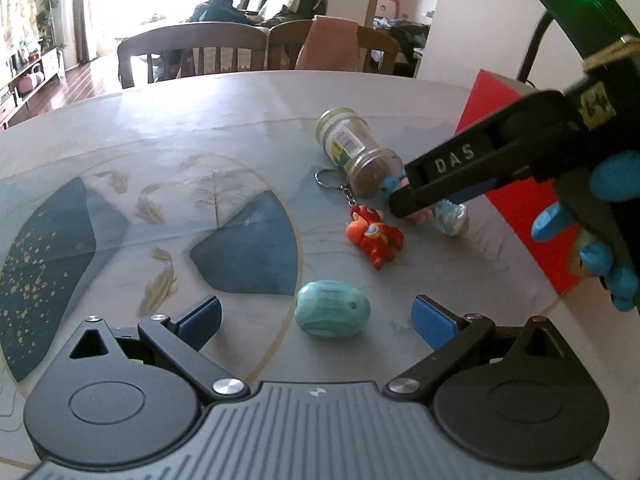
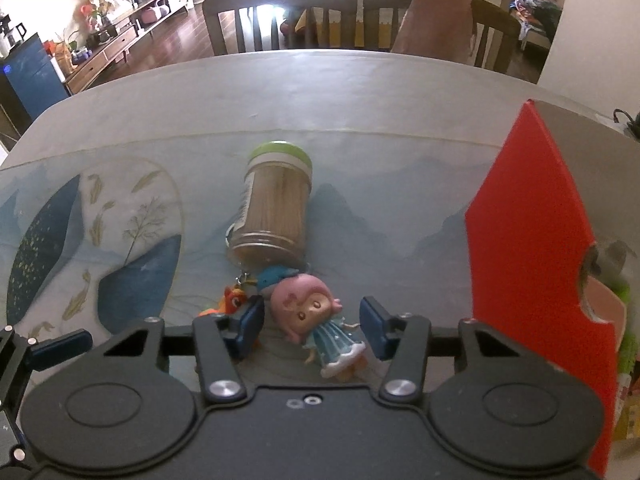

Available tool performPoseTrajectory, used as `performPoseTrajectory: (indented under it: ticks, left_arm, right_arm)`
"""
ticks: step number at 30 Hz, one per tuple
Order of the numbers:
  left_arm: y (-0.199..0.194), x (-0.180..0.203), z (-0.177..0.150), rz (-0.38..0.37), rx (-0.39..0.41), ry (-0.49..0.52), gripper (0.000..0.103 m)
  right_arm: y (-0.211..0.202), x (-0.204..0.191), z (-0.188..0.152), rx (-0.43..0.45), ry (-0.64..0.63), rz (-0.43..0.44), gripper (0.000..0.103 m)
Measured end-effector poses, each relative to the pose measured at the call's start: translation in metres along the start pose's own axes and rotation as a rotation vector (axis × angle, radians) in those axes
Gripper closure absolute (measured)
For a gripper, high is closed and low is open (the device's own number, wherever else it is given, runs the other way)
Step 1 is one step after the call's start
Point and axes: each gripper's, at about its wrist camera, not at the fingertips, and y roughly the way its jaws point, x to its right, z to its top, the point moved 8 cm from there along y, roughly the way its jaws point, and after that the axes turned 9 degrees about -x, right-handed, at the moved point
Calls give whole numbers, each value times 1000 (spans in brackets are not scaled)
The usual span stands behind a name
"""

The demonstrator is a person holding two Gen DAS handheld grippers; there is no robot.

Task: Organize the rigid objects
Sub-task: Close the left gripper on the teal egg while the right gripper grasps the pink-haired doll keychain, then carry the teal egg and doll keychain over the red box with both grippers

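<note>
A pink-haired doll [image 2: 320, 316] in a teal dress lies on the table between the open fingers of my right gripper [image 2: 314, 326]; the jaws stand apart and do not touch it. A toothpick jar [image 2: 276, 206] with a green lid lies on its side just beyond the doll. A red keychain figure [image 1: 374, 236] lies left of the doll. A teal egg [image 1: 332, 309] lies between the open fingers of my left gripper [image 1: 316, 318], untouched. The right gripper also shows in the left wrist view [image 1: 420, 194], over the doll.
A red box [image 2: 536, 264] stands open at the right, with things inside. The table has a patterned blue cloth [image 1: 120, 220]. Wooden chairs [image 1: 192, 54] stand along the far edge.
</note>
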Motion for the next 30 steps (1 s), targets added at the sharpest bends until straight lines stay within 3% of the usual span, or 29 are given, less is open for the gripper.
performPoseTrajectory:
  ticks: [8,11,13,15,22,30]
  left_arm:
    - [2,2,0,31,16,27,4]
    - [0,4,0,40,26,40,16]
    - [-1,5,1,43,29,45,29]
    - [-2,8,2,32,34,53,38]
    - [-5,10,1,52,29,67,60]
    - [-8,10,-2,42,18,71,64]
  right_arm:
    - [8,-3,2,-1,-28,-6,53]
    - [9,-5,3,0,-46,-12,54]
    - [8,-5,4,7,-49,-14,64]
    - [7,-5,3,6,-51,-16,65]
    - [1,-5,-5,13,-38,-8,66]
    - [-20,-6,-25,33,-1,18,67]
